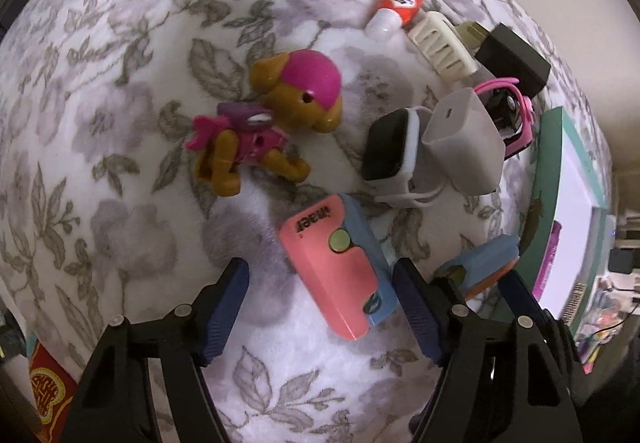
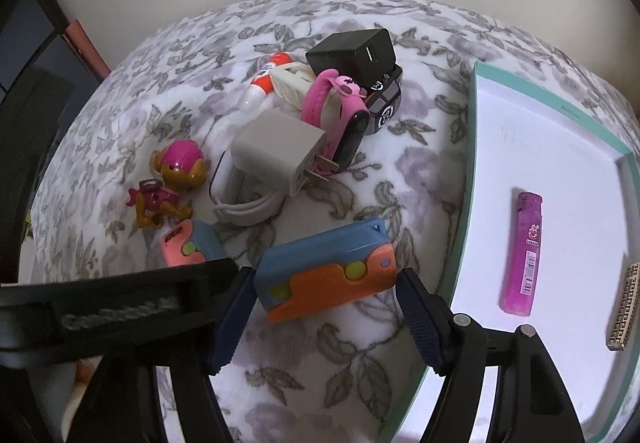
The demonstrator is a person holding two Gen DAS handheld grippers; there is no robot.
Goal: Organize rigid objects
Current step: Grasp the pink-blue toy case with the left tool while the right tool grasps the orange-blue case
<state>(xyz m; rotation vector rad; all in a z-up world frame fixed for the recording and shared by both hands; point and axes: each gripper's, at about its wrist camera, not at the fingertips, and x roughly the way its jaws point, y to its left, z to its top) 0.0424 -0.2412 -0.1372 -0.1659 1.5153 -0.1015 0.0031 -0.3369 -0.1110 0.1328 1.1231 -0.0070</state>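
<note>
My left gripper (image 1: 320, 307) is open around a pink and blue block toy (image 1: 336, 263) lying on the floral blanket; the jaws stand apart from its sides. My right gripper (image 2: 326, 319) is open around an orange and blue block toy (image 2: 326, 279), which also shows in the left wrist view (image 1: 480, 267). A toy dog (image 1: 276, 123) with a pink cap lies beyond the left gripper. A white charger with cable (image 2: 272, 159), a pink watch (image 2: 340, 111), a black charger (image 2: 356, 51), a cream clip (image 1: 440, 43) and a red glue tube (image 1: 396, 7) are piled further back.
A teal-rimmed white tray (image 2: 476, 163) lies at the right, holding a pink lighter (image 2: 522, 251) and a patterned box (image 2: 624, 307). The left gripper's black body (image 2: 120, 307) crosses the right wrist view at lower left. A red packet (image 1: 44, 395) sits below the bed edge.
</note>
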